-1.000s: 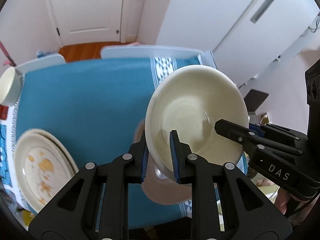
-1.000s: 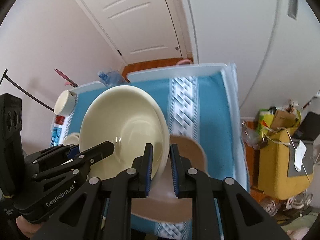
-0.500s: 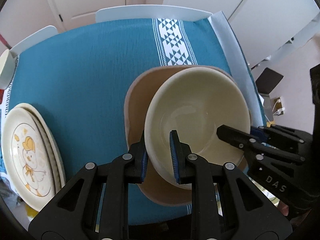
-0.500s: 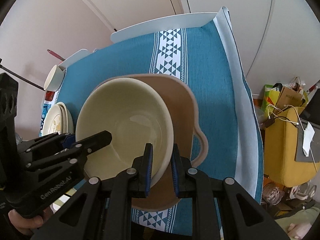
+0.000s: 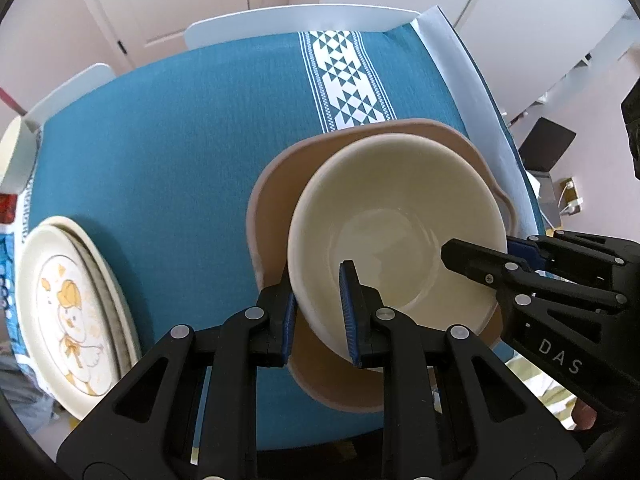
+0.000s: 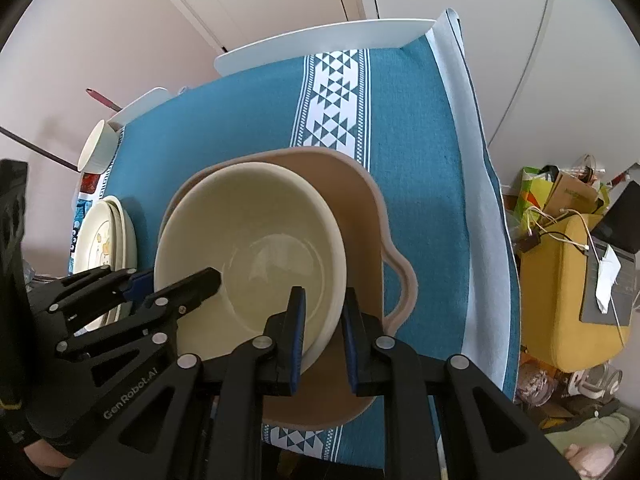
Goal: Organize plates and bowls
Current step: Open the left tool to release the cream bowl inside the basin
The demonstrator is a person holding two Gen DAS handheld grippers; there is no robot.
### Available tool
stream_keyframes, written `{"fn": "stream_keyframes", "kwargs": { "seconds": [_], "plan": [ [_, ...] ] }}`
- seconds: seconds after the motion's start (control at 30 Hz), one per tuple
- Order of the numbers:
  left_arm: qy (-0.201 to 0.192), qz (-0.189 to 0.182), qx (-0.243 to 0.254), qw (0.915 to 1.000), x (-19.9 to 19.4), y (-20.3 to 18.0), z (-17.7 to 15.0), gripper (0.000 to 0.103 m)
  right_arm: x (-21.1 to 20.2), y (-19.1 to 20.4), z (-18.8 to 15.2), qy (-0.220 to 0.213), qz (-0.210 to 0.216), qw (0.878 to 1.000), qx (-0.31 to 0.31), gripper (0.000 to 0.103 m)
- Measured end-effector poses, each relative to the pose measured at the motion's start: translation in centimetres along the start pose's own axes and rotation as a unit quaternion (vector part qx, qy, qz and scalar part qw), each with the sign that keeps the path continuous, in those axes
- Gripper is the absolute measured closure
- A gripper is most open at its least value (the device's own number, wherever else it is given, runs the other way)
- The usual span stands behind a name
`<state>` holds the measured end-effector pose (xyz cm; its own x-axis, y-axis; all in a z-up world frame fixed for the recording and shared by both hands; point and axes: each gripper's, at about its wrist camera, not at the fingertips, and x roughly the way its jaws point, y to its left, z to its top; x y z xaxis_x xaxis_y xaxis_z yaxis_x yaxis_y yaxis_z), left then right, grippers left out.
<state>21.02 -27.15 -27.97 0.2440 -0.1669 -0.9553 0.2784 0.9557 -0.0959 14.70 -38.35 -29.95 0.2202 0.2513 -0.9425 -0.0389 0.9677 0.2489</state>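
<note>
Spreading under everything, the blue-clothed counter point(image 5: 180, 168) carries a tan handled dish point(image 6: 360, 208); the cream bowl point(image 5: 396, 220) sits inside, glazed, stiff, breakable. Left gripper point(image 5: 318, 312) and right gripper point(image 6: 323, 334) fingers clench opposite rims, the sensible hold.

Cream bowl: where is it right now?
The cream bowl sits inside the tan dish near the blue tablecloth's front edge, gripped at opposite rims by the left gripper and right gripper.
</note>
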Motion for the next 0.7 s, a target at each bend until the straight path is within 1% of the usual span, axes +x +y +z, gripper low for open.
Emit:
{"fn": "stream_keyframes", "kwargs": {
  "seconds": [0.33,0.43,0.57,0.63,0.7],
  "plan": [
    [0.005,-0.001,0.015,0.9999,0.0,-0.2,0.2,0.085,0.7,-0.2,0.0,0.027,-0.007,0.999,0.017,0.087],
    [0.006,0.003,0.022,0.9997,0.0,-0.5,0.2,0.083,0.8,-0.1,0.2,0.025,-0.014,0.999,0.016,0.087],
    [0.005,0.005,0.028,0.9996,-0.2,-0.7,0.1,0.082,0.7,-0.2,0.3,0.033,-0.011,0.999,0.031,0.086],
    [-0.001,0.006,0.032,0.9995,-0.5,-0.8,0.1,0.081,0.5,-0.1,0.3,0.035,-0.006,0.999,0.036,0.082],
    [-0.004,0.008,0.038,0.9992,-0.6,-0.9,0.0,0.08,0.5,0.3,0.4,0.036,-0.001,0.999,0.036,0.072]
  ]
}}
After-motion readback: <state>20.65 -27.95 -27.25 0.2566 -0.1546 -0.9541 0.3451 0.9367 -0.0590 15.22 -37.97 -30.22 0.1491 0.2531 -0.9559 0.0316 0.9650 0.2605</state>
